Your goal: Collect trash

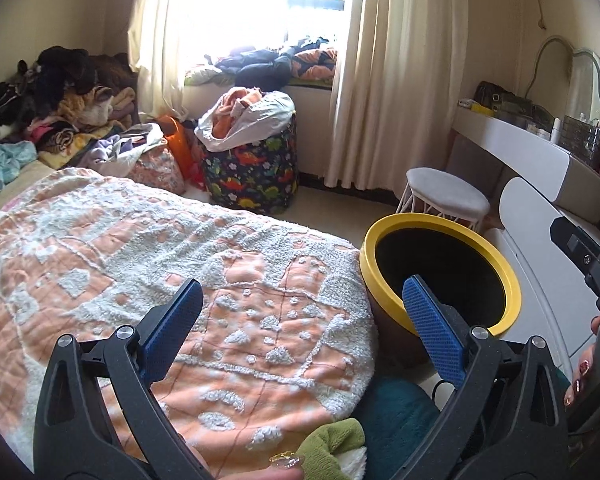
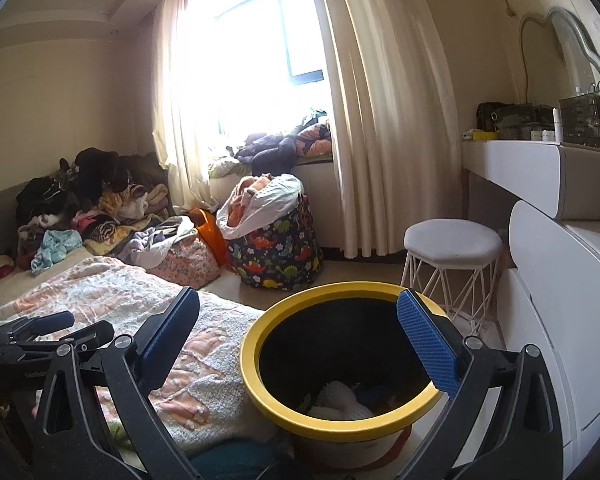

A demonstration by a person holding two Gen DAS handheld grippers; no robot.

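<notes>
My left tongs: blue ribbed pads on black arms, spread wide, nothing between them. They hang over the edge of the bed and the rim of the bin.

My right tongs: same make, spread as wide as they go, empty. They are poised just over the mouth of the bin.

Round bin with a yellow plastic rim and dark inside: stands on the floor between the bed and the white cabinet, touching or nearly touching the bedspread. Contents: a white crumpled wad, soft-looking, paper or cloth, I cannot tell which, lying at the bottom with some darker scraps beside it.

Handling, by my judgement: such wads are light and yielding, will not slip on ribbed pads, and crush harmlessly; pinch across the bulk. The bin itself is stiff and light; take it by the rim.

Peach-and-white tufted bedspread: no loose trash visible on it.

Green plush fabric at the bed's near corner: not clearly trash.

Farther out: dinosaur-print fabric hamper, white wire-legged stool, heaped clothes, a white vanity desk by cream curtains.
</notes>
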